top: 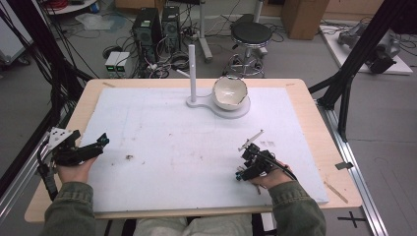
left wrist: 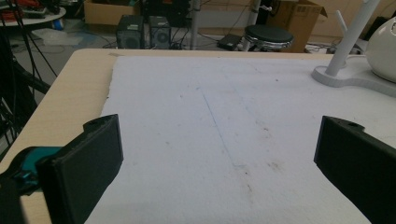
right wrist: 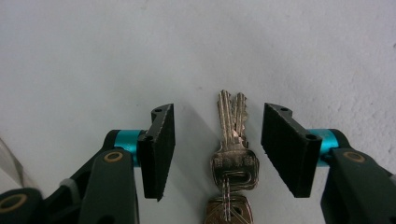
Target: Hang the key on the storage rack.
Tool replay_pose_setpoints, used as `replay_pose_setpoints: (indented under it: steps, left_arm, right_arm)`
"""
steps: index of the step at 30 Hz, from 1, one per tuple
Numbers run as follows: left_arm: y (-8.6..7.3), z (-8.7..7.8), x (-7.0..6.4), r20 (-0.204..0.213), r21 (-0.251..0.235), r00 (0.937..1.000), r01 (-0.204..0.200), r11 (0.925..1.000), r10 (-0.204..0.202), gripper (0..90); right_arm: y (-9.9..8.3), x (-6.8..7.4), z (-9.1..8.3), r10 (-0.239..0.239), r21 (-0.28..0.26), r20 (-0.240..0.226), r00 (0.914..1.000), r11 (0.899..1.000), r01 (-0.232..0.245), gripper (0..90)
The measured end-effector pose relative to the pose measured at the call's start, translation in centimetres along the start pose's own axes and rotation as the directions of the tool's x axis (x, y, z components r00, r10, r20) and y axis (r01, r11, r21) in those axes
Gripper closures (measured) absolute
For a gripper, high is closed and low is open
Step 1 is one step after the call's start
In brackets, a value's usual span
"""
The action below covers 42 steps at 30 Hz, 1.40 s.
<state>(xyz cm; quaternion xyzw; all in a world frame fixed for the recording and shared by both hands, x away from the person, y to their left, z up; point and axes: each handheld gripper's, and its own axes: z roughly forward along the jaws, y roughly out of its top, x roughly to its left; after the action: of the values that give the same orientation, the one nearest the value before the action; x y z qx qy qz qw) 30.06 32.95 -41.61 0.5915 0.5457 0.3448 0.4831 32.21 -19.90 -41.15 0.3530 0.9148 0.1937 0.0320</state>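
Loads of open white mat [top: 172, 142] mid-table, easy to pass through. Only real blockers sit at the far edge: the white post stand [top: 192, 73] and the bowl [top: 229, 92] just beside it. Keys [right wrist: 231, 154] lie between the right tongs [right wrist: 217, 149], gaps on both sides.

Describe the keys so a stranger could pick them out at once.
Start at the white mat covering the table, then go to the right gripper at its near right. The keys lie flat between its open jaws: a silvery bunch, blades pointing away, the only metal there.

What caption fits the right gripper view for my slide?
Right gripper open, its black jaws on either side of a bunch of keys lying on the white mat.
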Motion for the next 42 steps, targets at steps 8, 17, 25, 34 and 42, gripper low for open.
replay_pose_setpoints:
  steps: [8,17,25,34,42]
  left_arm:
    - [0.0,0.1,0.0,0.002,0.003,1.0000,0.003,1.0000,-0.003,1.7]
    - [0.0,0.1,0.0,0.004,0.008,1.0000,-0.001,1.0000,0.001,1.7]
    - [-0.1,0.1,0.0,0.003,0.011,1.0000,-0.004,0.9999,0.004,1.7]
    - [0.0,0.1,0.0,0.000,0.004,1.0000,-0.001,1.0000,0.001,1.7]
    - [0.0,0.1,0.0,0.000,0.003,1.0000,0.002,1.0000,-0.002,1.7]
  right_arm:
    - [0.4,-0.1,0.4,0.011,0.029,0.003,0.9999,1.000,-0.011,48.7]
    - [1.3,0.0,0.4,0.034,0.094,0.040,0.9987,0.995,-0.037,73.4]
    - [1.6,-0.1,0.4,0.050,0.117,0.050,0.9975,0.992,-0.056,80.5]
    - [0.8,-0.6,-0.4,0.075,0.040,0.009,0.9971,0.996,-0.076,81.1]
    - [0.5,-0.8,-1.1,0.076,-0.010,-0.025,0.9968,0.997,-0.076,81.2]
